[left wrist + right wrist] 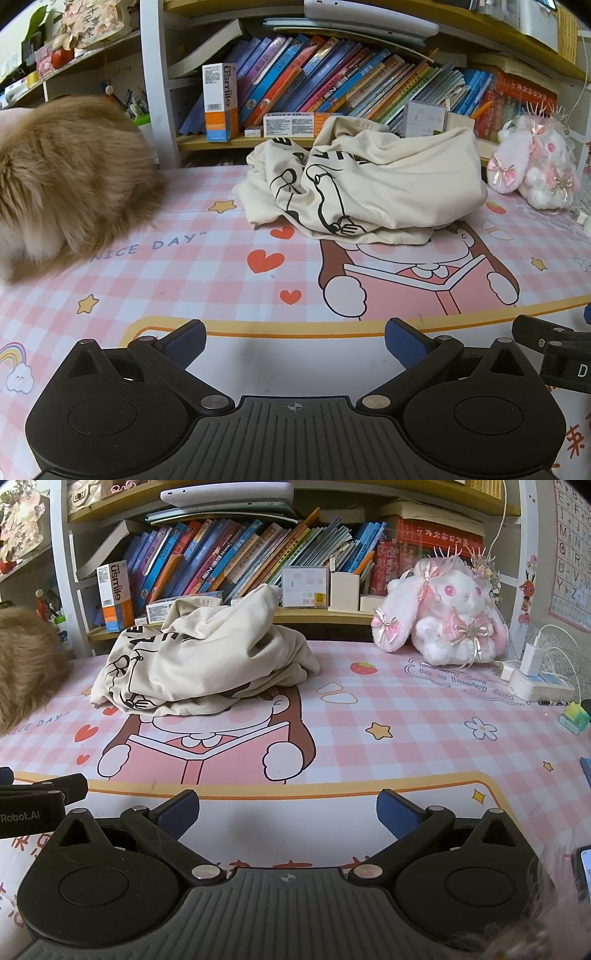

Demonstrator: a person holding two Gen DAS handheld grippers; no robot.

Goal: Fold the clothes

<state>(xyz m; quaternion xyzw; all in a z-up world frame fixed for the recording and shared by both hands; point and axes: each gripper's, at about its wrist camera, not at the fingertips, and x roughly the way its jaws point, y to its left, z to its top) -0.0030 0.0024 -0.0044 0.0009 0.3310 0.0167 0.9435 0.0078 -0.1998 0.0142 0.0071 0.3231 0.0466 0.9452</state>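
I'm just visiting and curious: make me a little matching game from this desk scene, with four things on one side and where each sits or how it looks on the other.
Things:
1. cream T-shirt
2. pink plush rabbit
3. furry tan animal
4. orange and blue box

Descriptions:
A. upright on the lower shelf, beside the books
B. crumpled in a heap mid-desk
C. at the desk's left edge, blurred
D. sitting at the back right of the desk mat

Pairs: 1-B, 2-D, 3-C, 4-A
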